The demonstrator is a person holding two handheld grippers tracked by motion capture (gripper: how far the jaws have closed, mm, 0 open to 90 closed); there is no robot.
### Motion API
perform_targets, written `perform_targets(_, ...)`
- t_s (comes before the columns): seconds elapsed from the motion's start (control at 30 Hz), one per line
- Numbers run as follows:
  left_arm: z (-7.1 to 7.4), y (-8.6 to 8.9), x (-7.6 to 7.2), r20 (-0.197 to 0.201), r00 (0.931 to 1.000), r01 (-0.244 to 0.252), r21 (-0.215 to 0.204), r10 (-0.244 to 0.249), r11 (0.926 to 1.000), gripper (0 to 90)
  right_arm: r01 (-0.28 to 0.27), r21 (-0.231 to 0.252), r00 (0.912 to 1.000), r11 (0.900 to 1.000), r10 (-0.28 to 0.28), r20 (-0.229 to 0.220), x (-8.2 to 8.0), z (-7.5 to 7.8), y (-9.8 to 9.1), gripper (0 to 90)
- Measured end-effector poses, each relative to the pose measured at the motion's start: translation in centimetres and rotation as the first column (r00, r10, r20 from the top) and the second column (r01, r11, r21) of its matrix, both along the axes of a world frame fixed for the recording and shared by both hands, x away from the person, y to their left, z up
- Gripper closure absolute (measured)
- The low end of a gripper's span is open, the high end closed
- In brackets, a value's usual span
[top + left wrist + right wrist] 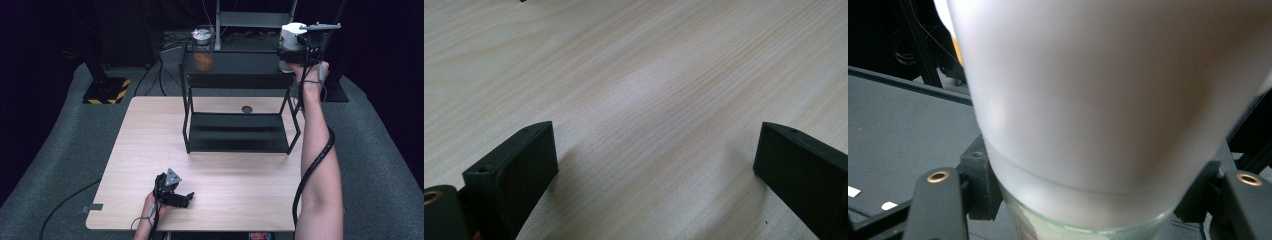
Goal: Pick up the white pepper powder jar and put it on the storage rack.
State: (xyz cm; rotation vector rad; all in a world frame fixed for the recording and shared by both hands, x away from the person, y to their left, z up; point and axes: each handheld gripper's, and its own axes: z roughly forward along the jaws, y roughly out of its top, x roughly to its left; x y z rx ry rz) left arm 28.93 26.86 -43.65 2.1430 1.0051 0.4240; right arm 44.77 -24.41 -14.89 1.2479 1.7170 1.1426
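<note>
We've got a black two-tier shelf rack [239, 131] sitting on the light wood worktop [145, 165], a glass jar of orange stuff [202, 50] on its top tier, plus hazard-striped base [106, 90] back left.

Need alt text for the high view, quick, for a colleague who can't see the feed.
The right gripper, raised at the end of an outstretched arm, holds a white container at the right end of a black shelf rack's top tier, where a jar of orange stuff stands at the left. The left gripper rests open on the wooden table.
</note>
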Motion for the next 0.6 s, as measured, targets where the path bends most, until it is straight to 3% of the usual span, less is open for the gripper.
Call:
perform_targets(0.33,0.0,0.0,0.0,0.000,1.0000,0.000,0.001,0.000,1.0000,3.2,0.000,0.013,1.0000,0.9999,0.000,-0.009,0.1,0.1,-0.2,30.1)
perform_targets(0.47,0.0,0.0,0.0,0.000,1.0000,0.000,0.000,0.000,1.0000,3.2,0.003,-0.006,0.9998,1.0000,-0.003,-0.020,0.2,0.6,0.0,28.9)
perform_targets(0.6,0.0,0.0,0.0,0.000,1.0000,0.000,0.000,0.000,1.0000,3.2,0.008,-0.019,0.9994,0.9998,-0.008,-0.033,0.0,1.2,0.2,16.6)
